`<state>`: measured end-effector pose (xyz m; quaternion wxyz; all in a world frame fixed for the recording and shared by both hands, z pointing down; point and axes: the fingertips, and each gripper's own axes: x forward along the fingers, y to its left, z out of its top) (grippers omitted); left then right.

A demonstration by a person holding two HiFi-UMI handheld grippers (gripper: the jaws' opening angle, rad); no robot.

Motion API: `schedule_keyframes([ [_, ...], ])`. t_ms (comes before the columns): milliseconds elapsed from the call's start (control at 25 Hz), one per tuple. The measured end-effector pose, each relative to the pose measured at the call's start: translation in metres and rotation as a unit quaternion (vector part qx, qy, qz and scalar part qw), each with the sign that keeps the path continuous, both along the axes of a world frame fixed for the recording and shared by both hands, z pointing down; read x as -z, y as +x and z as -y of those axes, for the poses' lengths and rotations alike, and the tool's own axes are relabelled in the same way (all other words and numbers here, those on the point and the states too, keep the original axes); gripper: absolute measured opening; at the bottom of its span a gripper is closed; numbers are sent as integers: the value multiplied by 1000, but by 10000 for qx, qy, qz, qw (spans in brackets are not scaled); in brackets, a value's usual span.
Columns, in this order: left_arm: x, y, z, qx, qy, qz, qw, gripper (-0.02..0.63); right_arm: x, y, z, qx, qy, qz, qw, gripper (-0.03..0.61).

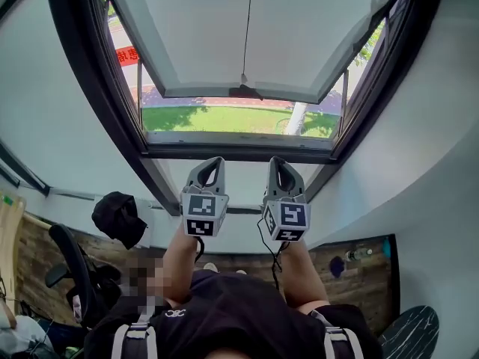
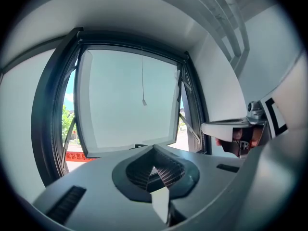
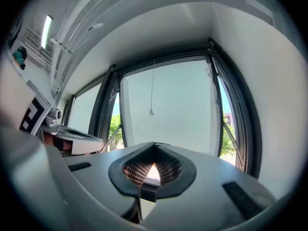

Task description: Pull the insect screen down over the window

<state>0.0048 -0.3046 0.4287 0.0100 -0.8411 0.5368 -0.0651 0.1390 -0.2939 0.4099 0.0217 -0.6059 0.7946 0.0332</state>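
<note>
The window [image 1: 247, 36] has a dark frame, and its pale sash is swung outward over grass. A thin pull cord [image 1: 244, 77] with a small end piece hangs down the middle of the opening; it also shows as the cord [image 2: 143, 101] and the cord [image 3: 151, 111] in the two gripper views. I cannot make out a drawn screen. My left gripper [image 1: 213, 161] and right gripper [image 1: 278, 161] are held side by side below the lower frame, pointing at the window, well short of the cord. Both are shut with nothing between the jaws, as seen at the left gripper [image 2: 155, 150] and the right gripper [image 3: 154, 146].
A black handle [image 1: 245, 91] sits on the sash's lower edge. White walls flank the opening on both sides. Below are a black cap [image 1: 118, 217], an office chair [image 1: 71, 275] at the left and a bottle [image 1: 359, 254] on the wooden floor at the right.
</note>
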Motion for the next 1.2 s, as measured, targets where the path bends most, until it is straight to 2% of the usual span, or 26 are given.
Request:
schedule_keyframes([
  [120,1,-5,15,-3,-20,-30,10000,12,-1,-2,15,78,-8,97,9999,6],
  [200,-2,-5,24,-76,-73,106,9999,12,-2,-3,25,44,2,-3,10000,5],
  [280,-5,-3,30,-192,-46,399,9990,12,-2,-6,33,-14,39,-324,9995,5],
  [360,-5,-3,37,-202,238,1023,9943,12,0,-9,41,-103,137,-819,9965,5],
  [400,-5,-3,41,-173,465,1456,9881,12,3,-11,44,-142,222,-1108,9935,5],
  [480,-4,-4,51,-87,933,2392,9664,12,9,-12,51,-236,452,-1828,9818,6],
  [560,-5,-7,61,-15,1177,3114,9430,12,13,-9,61,-355,699,-2772,9576,5],
  [680,-11,-19,79,156,1280,3925,9106,14,12,7,79,-620,794,-4148,9043,5],
  [760,-8,-30,92,310,1404,4370,8879,14,10,23,92,-779,671,-4778,8724,6],
  [800,-5,-35,97,358,1444,4510,8801,15,10,31,97,-819,592,-4991,8606,6],
  [880,3,-44,107,415,1498,4666,8707,17,7,45,105,-835,400,-5362,8390,6],
  [1040,26,-56,125,422,1599,4689,8676,35,7,75,118,-939,109,-6207,7784,6],
  [1120,34,-65,133,444,1622,4786,8618,43,14,88,123,-1028,63,-6442,7579,6],
  [1200,41,-72,141,464,1642,4924,8535,46,22,101,127,-1119,30,-6590,7438,6],
])
